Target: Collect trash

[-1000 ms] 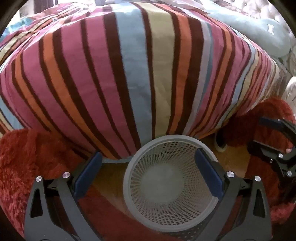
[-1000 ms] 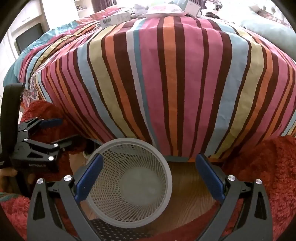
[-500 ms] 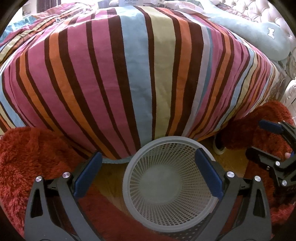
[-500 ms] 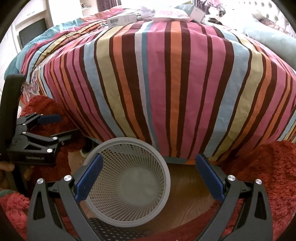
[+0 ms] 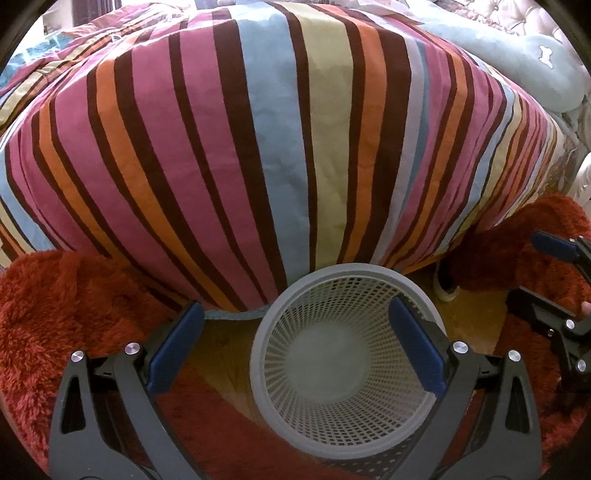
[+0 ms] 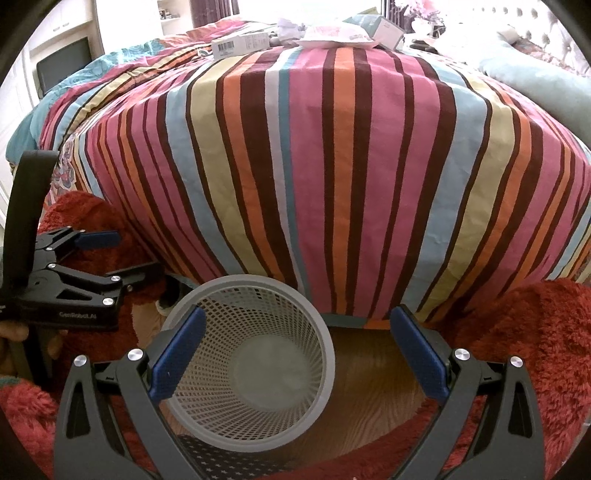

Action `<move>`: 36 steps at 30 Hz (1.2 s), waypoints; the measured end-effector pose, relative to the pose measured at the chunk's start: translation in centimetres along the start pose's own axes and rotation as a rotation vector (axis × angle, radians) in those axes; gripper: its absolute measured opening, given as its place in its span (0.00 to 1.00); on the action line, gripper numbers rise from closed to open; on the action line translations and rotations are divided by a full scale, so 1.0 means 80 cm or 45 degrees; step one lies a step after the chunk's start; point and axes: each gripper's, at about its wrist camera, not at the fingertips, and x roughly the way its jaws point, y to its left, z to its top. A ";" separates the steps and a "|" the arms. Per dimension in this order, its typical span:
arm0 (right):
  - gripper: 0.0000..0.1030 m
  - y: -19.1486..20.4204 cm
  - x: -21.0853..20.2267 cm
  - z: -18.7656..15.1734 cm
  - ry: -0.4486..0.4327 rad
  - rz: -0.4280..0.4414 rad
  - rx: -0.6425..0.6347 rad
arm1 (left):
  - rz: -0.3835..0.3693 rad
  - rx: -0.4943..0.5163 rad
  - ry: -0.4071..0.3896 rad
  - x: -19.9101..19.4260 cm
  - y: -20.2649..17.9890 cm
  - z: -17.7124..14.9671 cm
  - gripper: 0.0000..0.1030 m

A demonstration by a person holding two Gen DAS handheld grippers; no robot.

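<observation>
**Both hand-held grippers spread over the basket at the foot of the bed**

Left hand-held gripper [image 5: 295, 347]: jaws spread wide, nothing between the pads. Its right finger [image 5: 413, 347] overlaps the basket's rim in the view; contact cannot be confirmed. Its left finger sits over bare floor beside the basket.

Right hand-held gripper [image 6: 295, 350]: jaws likewise spread wide, gripping nothing. Its left finger [image 6: 177, 354] overlaps the basket's rim; the right finger stands over floor, apart from the basket. In the right wrist view the left hand-held gripper appears beyond the basket's left side.

Basket [image 5: 347, 354]: grey mesh plastic, upright on the wood floor [image 6: 373, 384], mouth open toward the cameras, no contents visible inside. It stands just in front of the bed's hanging edge.

Bed [image 6: 332, 166]: covered by a striped spread, directly behind the basket. On top of the bed, well beyond the basket, lie the trash items: a barcoded box [image 6: 240, 46], a white-pink packet [image 6: 338, 37], a crumpled white piece [image 6: 290, 27] and a second box [image 6: 386, 33].

Rug [image 5: 66, 299]: red shag, on either side of the basket. A pale blue pillow [image 5: 517, 62] lies on the bed, to the basket's far right.
</observation>
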 end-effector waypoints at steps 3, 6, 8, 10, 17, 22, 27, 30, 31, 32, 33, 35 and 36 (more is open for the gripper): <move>0.93 0.001 0.000 0.000 0.003 -0.002 -0.005 | 0.005 0.015 0.032 0.005 -0.001 0.001 0.94; 0.93 0.003 0.001 0.000 0.008 -0.002 -0.009 | -0.008 0.020 0.034 0.007 0.000 0.002 0.94; 0.93 0.003 0.002 0.000 0.012 0.000 -0.013 | -0.014 0.030 0.025 0.006 0.001 0.002 0.94; 0.93 0.004 0.003 0.000 0.015 0.002 -0.014 | -0.018 0.028 0.030 0.007 0.000 0.002 0.94; 0.93 0.003 0.006 0.001 0.032 0.012 -0.012 | -0.025 0.021 0.007 0.002 -0.002 0.000 0.94; 0.93 -0.027 -0.033 0.043 -0.126 -0.044 0.030 | -0.025 0.008 -0.184 -0.056 0.010 0.043 0.94; 0.93 -0.053 -0.059 0.151 -0.368 -0.062 0.033 | 0.189 0.106 -0.449 -0.095 0.008 0.173 0.94; 0.93 -0.063 -0.033 0.221 -0.410 -0.080 0.031 | 0.218 0.032 -0.505 -0.091 0.015 0.256 0.94; 0.93 -0.067 -0.018 0.243 -0.397 -0.070 0.044 | 0.182 0.009 -0.491 -0.082 0.021 0.278 0.94; 0.93 -0.071 -0.001 0.265 -0.381 -0.058 0.060 | 0.157 0.005 -0.474 -0.073 0.022 0.296 0.94; 0.93 -0.071 0.008 0.275 -0.369 -0.058 0.065 | 0.136 0.003 -0.439 -0.055 0.028 0.315 0.94; 0.93 -0.070 0.038 0.304 -0.320 -0.056 0.058 | 0.138 0.020 -0.368 -0.024 0.035 0.342 0.94; 0.93 -0.070 0.049 0.316 -0.298 -0.057 0.049 | 0.136 0.021 -0.322 -0.003 0.037 0.343 0.94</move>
